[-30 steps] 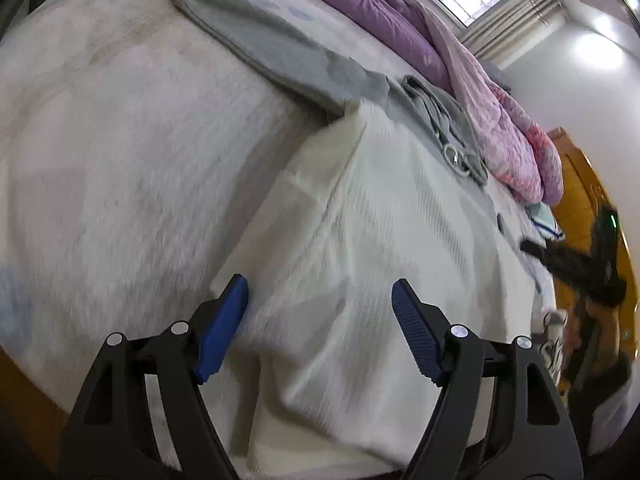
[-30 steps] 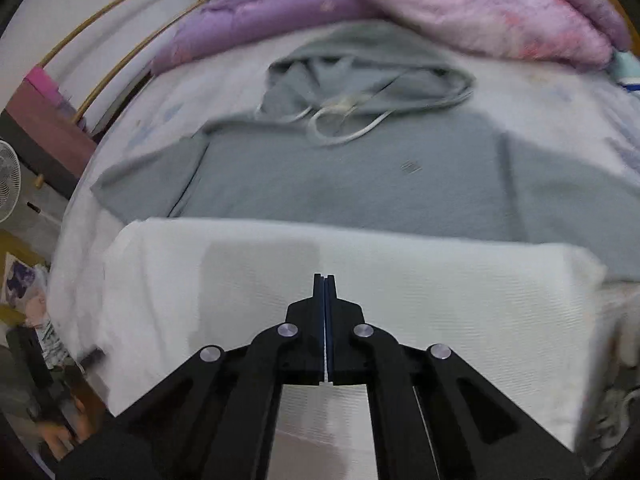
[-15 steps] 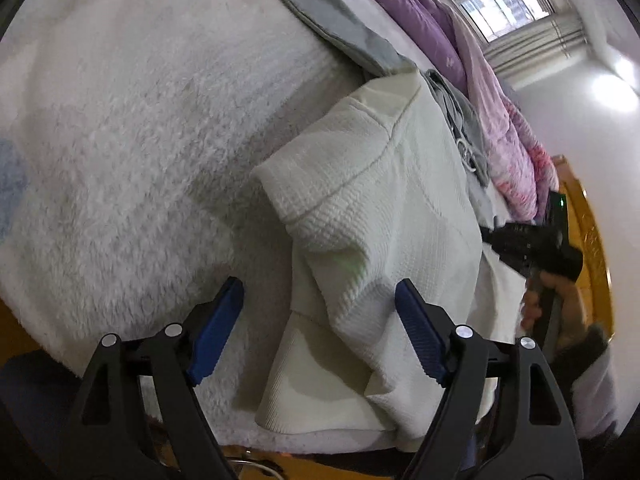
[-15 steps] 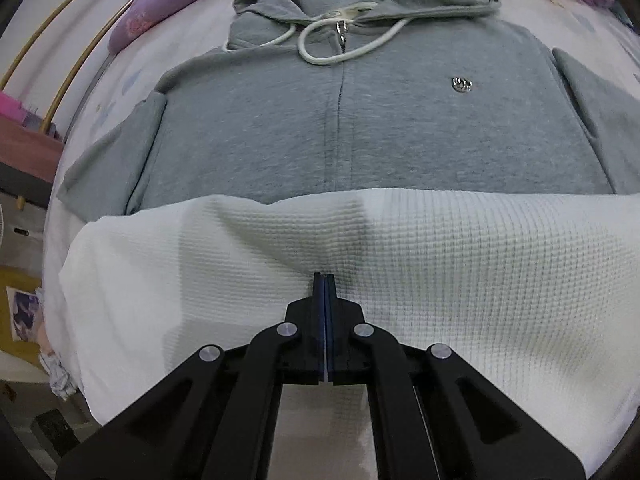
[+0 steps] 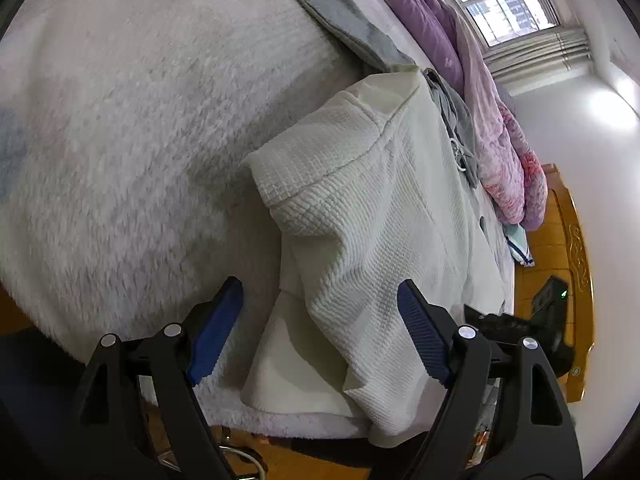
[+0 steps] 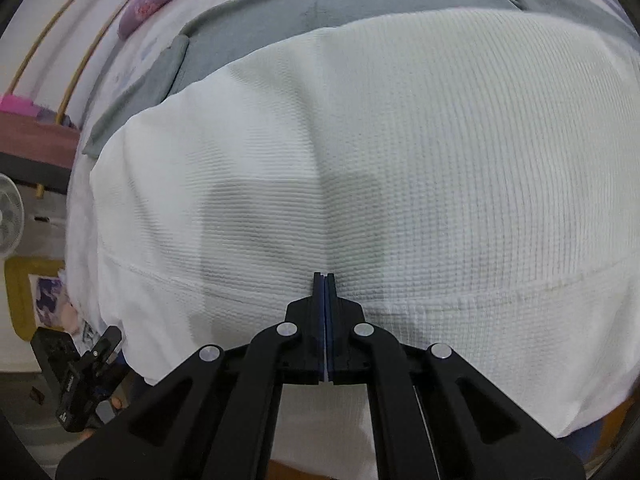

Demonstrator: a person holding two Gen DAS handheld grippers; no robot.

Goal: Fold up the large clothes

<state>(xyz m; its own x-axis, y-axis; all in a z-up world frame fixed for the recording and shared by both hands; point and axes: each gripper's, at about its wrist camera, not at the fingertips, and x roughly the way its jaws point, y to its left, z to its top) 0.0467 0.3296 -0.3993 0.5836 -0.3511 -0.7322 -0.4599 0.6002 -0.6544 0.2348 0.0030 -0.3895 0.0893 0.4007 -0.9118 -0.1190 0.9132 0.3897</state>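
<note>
A cream waffle-knit garment (image 5: 372,216) lies on the bed, its near end drooping over the bed's front edge. My left gripper (image 5: 320,320) is open, its blue pads either side of the garment's hanging folded corner, not closed on it. In the right wrist view the garment (image 6: 400,140) fills the frame, and my right gripper (image 6: 325,280) is shut on its hem, the cloth pinched between the pads. The other gripper (image 6: 76,380) shows low at the left there.
A grey zip hoodie (image 6: 360,4) lies flat behind the cream garment. A fluffy white blanket (image 5: 140,120) covers the bed. Purple and pink quilts (image 5: 492,128) are piled along the far side. A wooden headboard (image 5: 568,264) stands at the right, a fan (image 6: 10,224) at the left.
My right gripper has pulled the garment's hem toward the bed's front edge, so less hoodie shows. My left gripper stays open and has drawn back; the corner now hangs over the edge.
</note>
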